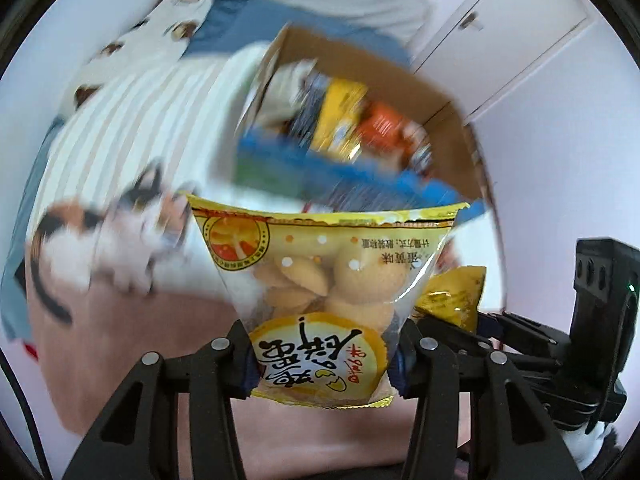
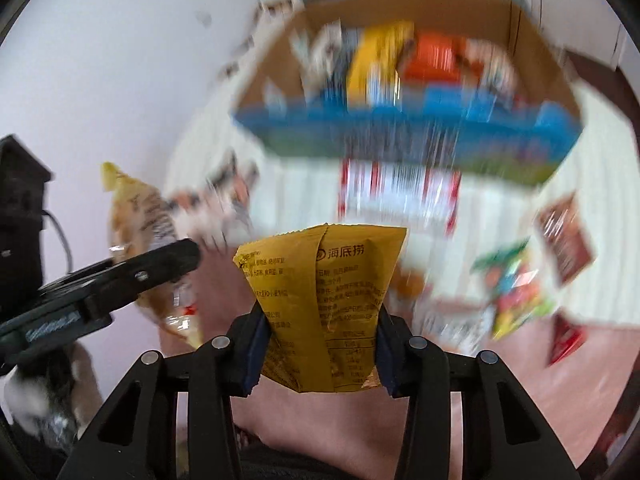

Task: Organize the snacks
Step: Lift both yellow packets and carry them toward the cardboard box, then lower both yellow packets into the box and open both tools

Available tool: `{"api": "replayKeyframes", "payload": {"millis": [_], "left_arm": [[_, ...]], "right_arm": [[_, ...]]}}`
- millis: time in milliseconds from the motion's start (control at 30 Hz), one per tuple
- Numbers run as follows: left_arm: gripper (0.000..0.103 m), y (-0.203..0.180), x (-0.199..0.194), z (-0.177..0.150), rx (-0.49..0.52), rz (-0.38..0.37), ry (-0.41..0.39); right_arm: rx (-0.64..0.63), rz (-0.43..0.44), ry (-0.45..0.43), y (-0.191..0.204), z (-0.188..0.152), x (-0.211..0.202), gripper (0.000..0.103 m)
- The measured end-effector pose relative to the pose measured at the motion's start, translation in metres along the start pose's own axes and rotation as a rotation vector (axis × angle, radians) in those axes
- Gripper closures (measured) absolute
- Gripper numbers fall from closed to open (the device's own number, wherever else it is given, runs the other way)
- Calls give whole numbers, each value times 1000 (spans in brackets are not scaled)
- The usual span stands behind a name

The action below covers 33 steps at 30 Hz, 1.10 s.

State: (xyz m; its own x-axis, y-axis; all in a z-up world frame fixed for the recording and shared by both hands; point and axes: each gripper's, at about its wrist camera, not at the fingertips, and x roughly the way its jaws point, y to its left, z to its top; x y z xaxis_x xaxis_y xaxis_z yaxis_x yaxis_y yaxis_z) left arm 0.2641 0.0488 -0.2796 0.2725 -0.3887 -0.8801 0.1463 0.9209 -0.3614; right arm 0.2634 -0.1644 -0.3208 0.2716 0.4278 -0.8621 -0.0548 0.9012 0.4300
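Task looked partway done, judging by the layout. The cardboard box [image 2: 404,12] at 12 o'clock in the right wrist view already held several upright packs: a yellow pack [image 2: 376,60], an orange pack [image 2: 436,60], others too blurred to name. Same box [image 1: 360,60] sat at 1 o'clock in the left wrist view.

Left gripper [image 1: 324,360] was closed on a clear-and-yellow biscuit bag [image 1: 324,264], pinched at its lower end, round biscuits visible inside, bag held up off the surface. Right gripper [image 2: 320,356] was clamped on a mustard-yellow sachet [image 2: 324,300], printed back facing the camera, also lifted. Both pointed toward the box but neither was over it yet; heavy motion blur on the background.

Left to do, my guess: drop these two in, then clear the loose ones. A red-and-white pack [image 2: 396,192] lay just in front of the box at 12 o'clock. At 3 o'clock were a dark red packet [image 2: 564,236], a green multicolour packet [image 2: 516,288] and a red packet [image 2: 566,340].

Surface: a bed with a cream striped cover [image 1: 132,120], pinkish fabric nearer the camera. A calico cat [image 1: 104,240] lay at 9 o'clock in the left view, near the biscuit bag. Room: pale wall, white cabinet doors [image 1: 500,28] at 1 o'clock.
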Motion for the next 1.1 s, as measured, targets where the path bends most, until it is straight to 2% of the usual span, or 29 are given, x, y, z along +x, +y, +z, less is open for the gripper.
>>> {"api": "replayKeyframes", "payload": {"millis": [100, 200, 333, 433, 633, 800, 933, 967, 1000, 1033, 1067, 1100], "left_arm": [[57, -22, -7, 44, 25, -26, -28], [57, -38, 3, 91, 60, -39, -5], [57, -42, 38, 143, 94, 2, 93], [57, -39, 71, 168, 111, 62, 159], [57, -20, 146, 181, 53, 81, 342], [57, -18, 186, 173, 65, 147, 427], [56, -12, 204, 167, 42, 177, 473], [55, -11, 206, 167, 39, 179, 477], [52, -10, 208, 166, 37, 181, 475], [40, -9, 208, 166, 36, 190, 468], [24, -8, 208, 166, 37, 203, 459], [23, -8, 208, 165, 29, 184, 455]], "right_arm": [[11, 3, -94, 2, 39, -39, 56], [9, -54, -176, -8, 86, -63, 55], [12, -95, -178, -21, 134, -67, 56], [4, -144, -132, -22, 164, -58, 55], [57, -186, 39, -47, 185, 2, 55], [155, -167, 120, -73, 182, 45, 55], [169, -175, 162, -85, 183, 67, 54], [165, -190, 183, -87, 183, 72, 52], [159, -197, 200, -88, 183, 76, 41], [147, -213, 230, -91, 183, 83, 20], [144, -224, 240, -93, 183, 85, 12], [142, -234, 241, -95, 182, 87, 10]]}}
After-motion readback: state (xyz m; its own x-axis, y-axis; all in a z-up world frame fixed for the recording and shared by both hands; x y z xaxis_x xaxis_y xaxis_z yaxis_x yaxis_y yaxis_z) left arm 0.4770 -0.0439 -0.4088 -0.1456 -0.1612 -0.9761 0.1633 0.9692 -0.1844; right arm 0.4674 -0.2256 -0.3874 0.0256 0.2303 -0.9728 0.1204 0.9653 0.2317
